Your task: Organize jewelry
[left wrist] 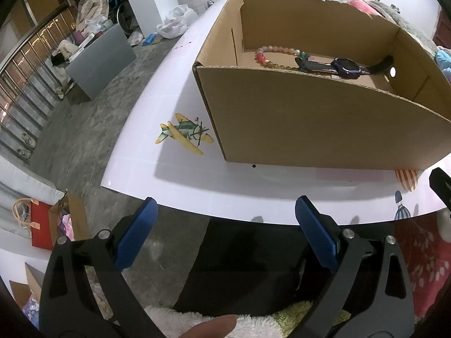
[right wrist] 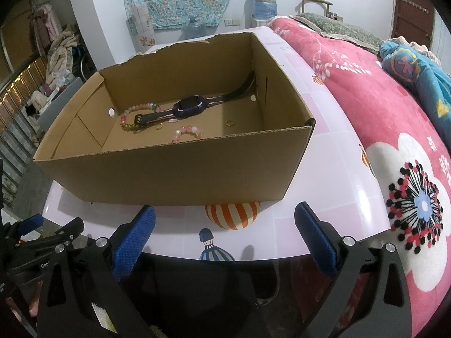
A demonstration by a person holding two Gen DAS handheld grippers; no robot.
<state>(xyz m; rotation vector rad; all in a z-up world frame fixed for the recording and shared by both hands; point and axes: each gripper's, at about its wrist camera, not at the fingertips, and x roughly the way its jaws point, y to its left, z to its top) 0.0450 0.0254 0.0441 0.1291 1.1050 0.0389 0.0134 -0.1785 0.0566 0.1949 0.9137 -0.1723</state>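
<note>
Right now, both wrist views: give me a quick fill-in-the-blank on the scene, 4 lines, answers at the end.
1. The watch and the bead bracelets lie inside the ____ box.
2. Both the left gripper and the right gripper are ____ and hold nothing.
3. The box stands on a white table printed with a yellow ____ to the left of the box.
4. To the right of the table lies a ____ floral blanket.

Missing words: cardboard; open; airplane; pink
</note>
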